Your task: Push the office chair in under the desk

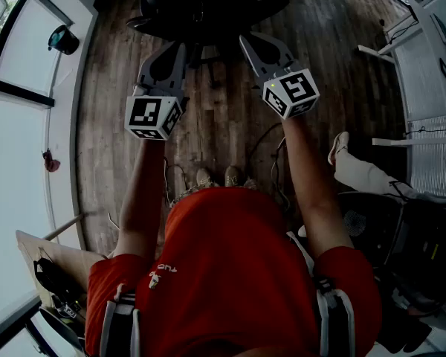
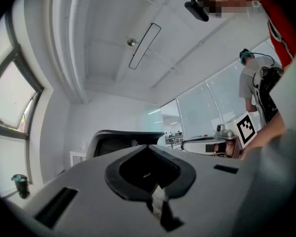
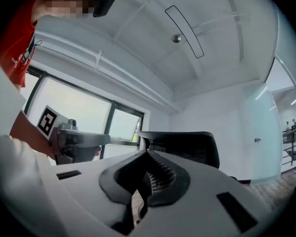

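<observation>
Just ahead of the left claw [image 1: 177, 50] and right claw [image 1: 250, 43] — both pressed together, empty — stands the chair [image 1: 208, 6]: press both tips evenly on its back, pushing straight.

Dim, underexposed head view, bright window [image 3: 84, 115] daylight in gripper views, fisheye-bent edges, dark vignetted corners

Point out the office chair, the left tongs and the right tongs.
office chair [image 3: 192, 143], right gripper view, on its black backrest.
left tongs [image 1: 175, 49], head view, at the shut tips.
right tongs [image 1: 250, 42], head view, at the shut tips.
</observation>
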Demonstrator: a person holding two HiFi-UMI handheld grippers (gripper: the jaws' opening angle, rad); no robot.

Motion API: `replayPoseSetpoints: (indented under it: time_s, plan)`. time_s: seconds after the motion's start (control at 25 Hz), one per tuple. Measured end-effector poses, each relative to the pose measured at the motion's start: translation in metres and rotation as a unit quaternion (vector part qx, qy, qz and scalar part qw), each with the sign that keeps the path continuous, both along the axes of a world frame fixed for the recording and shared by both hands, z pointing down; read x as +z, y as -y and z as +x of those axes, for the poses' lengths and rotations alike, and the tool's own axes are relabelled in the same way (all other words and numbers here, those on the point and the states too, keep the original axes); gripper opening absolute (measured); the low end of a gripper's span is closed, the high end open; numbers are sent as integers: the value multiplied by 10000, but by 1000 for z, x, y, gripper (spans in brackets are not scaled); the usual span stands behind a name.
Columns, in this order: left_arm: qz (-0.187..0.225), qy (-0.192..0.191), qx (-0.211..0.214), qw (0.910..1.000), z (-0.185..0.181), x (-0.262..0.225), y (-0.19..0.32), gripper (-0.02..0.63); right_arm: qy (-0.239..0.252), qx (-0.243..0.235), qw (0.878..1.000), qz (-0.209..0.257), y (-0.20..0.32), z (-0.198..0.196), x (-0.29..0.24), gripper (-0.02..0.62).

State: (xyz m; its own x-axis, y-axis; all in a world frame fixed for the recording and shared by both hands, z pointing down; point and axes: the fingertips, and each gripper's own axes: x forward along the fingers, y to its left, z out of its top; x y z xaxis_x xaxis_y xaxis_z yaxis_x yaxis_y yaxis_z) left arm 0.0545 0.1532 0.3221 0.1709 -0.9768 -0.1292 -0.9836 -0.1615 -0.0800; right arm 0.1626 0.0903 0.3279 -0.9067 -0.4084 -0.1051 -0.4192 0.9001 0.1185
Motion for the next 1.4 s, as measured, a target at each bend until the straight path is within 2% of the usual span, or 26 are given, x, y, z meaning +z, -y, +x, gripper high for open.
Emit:
replayPoseSetpoints:
  time_s: [0.4, 0.84, 0.96, 1.08, 1.24, 1.4]
  plan:
    - [-3, 156, -55, 9999, 8, -2, 10, 11, -17, -254, 9993, 257, 5, 7, -3, 26]
    - [-362, 942, -471, 9938, -1, 5, 27, 12, -661, -488, 9942, 696, 36, 31, 4, 31]
    - [-466, 1199, -629, 9897, -7, 7, 30, 14, -810, -501, 9924, 778, 44, 41, 6, 35]
    - [-638, 1472, -778, 9840, -15, 9, 31, 18, -1010, -445, 9907, 793, 57, 49, 12, 86]
    - [-870, 1966, -838, 9730, -30, 12, 37, 108, -1461, -362, 9841, 946, 73, 53, 20, 128]
    - [-1136, 2449, -908, 9586, -51, 18, 47, 163, -2032, -351, 9732, 1015, 94, 53, 30, 185]
